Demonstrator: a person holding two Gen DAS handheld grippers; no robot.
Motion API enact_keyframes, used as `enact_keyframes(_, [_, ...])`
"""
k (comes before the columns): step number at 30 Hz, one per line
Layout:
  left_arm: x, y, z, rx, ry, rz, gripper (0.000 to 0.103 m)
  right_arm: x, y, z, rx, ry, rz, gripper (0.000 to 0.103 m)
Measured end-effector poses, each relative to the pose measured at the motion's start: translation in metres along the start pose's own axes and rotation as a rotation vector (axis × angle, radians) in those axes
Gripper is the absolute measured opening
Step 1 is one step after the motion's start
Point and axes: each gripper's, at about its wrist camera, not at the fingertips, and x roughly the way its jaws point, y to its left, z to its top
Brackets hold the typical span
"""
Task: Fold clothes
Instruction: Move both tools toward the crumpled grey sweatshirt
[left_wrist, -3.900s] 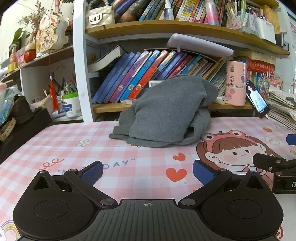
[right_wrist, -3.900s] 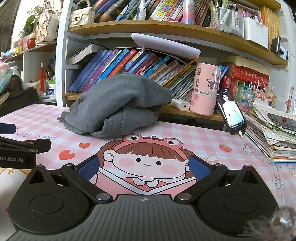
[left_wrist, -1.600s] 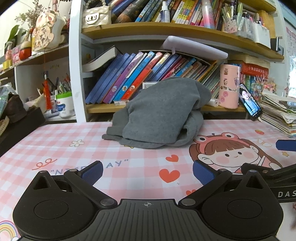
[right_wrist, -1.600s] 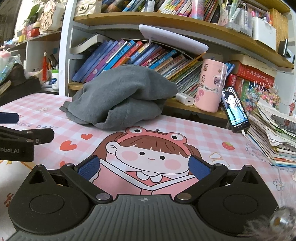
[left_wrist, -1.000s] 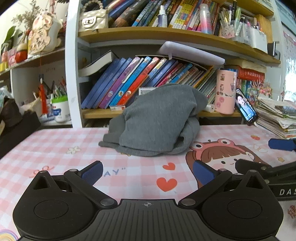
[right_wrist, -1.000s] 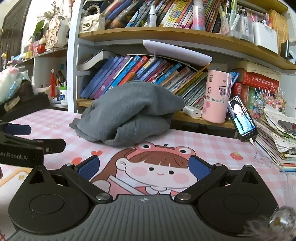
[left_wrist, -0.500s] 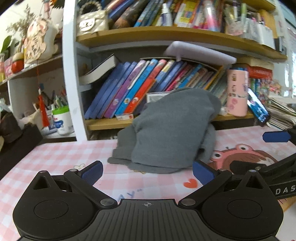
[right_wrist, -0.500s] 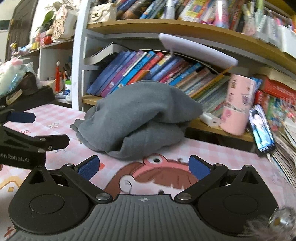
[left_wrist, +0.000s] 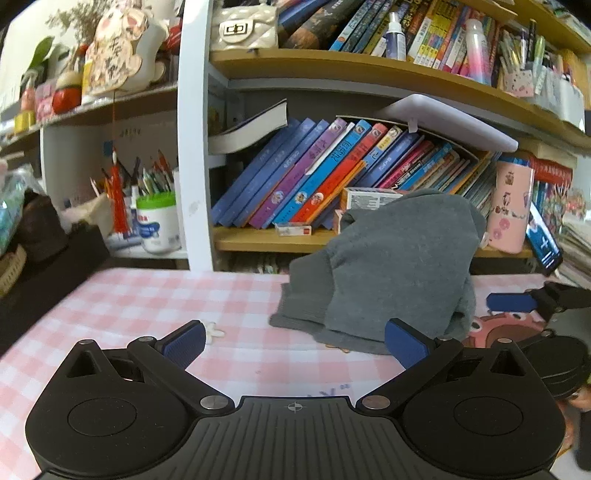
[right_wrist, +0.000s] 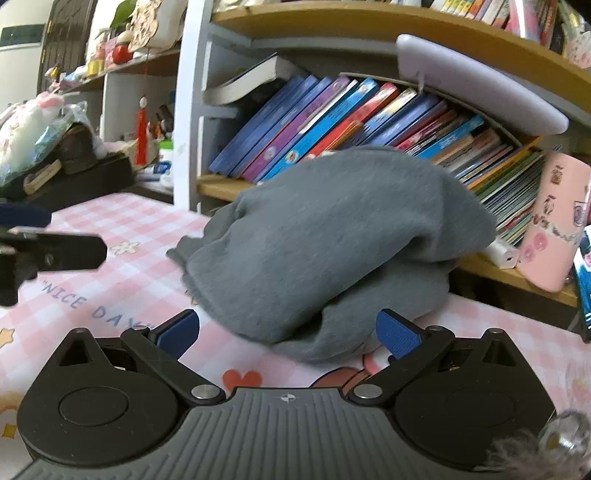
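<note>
Pink checked tablecloth (left_wrist: 155, 302), crumpled grey garment (right_wrist: 332, 236) just ahead of both wide-spread, empty claws (left_wrist: 293, 338) (right_wrist: 288, 328).

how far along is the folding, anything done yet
Nothing is folded: the grey sweatshirt lies in a rumpled heap on the pink checked table mat, against the bookshelf. In hand: nothing. The left gripper and right gripper are both open, close in front of the heap, not gripping it. Left: grasp it, spread it flat, then make every fold.

Mat: pink-white checked table cover (left_wrist: 155, 299)
Shelf: slanted blue/purple/red books (left_wrist: 314, 177)
Cup: tall pink tumbler w/ stickers (left_wrist: 511, 210)
Tub: green-lidded white pen pot (left_wrist: 159, 221)
</note>
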Motion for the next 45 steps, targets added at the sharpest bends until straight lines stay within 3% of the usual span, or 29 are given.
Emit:
enact_keyframes(10, [0.002, -0.011, 0.002, 0.033, 0.042, -0.008, 0.103, -0.015, -0.047, 0.000, 0.163, -0.020, -0.039, 0.103])
enact_keyframes(20, [-0.034, -0.026, 0.032, 0.073, 0.008, -0.029, 0.103, -0.034, -0.086, 0.006, 0.485, 0.020, 0.140, 0.103])
enact_keyframes(23, [-0.042, -0.026, 0.047, 0.091, -0.013, -0.030, 0.103, -0.043, -0.096, 0.015, 0.505, 0.040, 0.174, 0.103])
enact_keyframes(26, [-0.042, -0.024, 0.068, 0.132, -0.047, -0.004, 0.103, -0.053, -0.116, 0.043, 0.441, 0.043, 0.119, 0.103])
enact_keyframes(29, [-0.038, -0.019, 0.086, 0.133, -0.070, 0.023, 0.103, -0.064, -0.143, 0.081, 0.377, -0.004, -0.053, 0.103])
enact_keyframes(32, [-0.021, -0.015, 0.087, 0.084, -0.058, 0.011, 0.103, -0.069, -0.153, 0.096, 0.310, -0.031, -0.187, 0.103])
enact_keyframes(33, [-0.014, -0.015, 0.082, 0.067, -0.046, -0.001, 0.103, -0.067, -0.150, 0.091, 0.290, -0.021, -0.178, 0.103])
enact_keyframes(36, [0.008, -0.026, 0.054, 0.065, 0.007, -0.049, 0.103, -0.056, -0.130, 0.056, 0.272, 0.037, -0.032, 0.102])
enact_keyframes(39, [0.023, -0.038, 0.031, 0.080, 0.027, -0.076, 0.103, -0.047, -0.104, 0.017, 0.283, 0.093, 0.036, 0.102])
enact_keyframes(45, [0.045, -0.055, 0.012, 0.071, 0.004, -0.113, 0.103, -0.052, -0.086, -0.021, 0.373, 0.089, 0.043, 0.102])
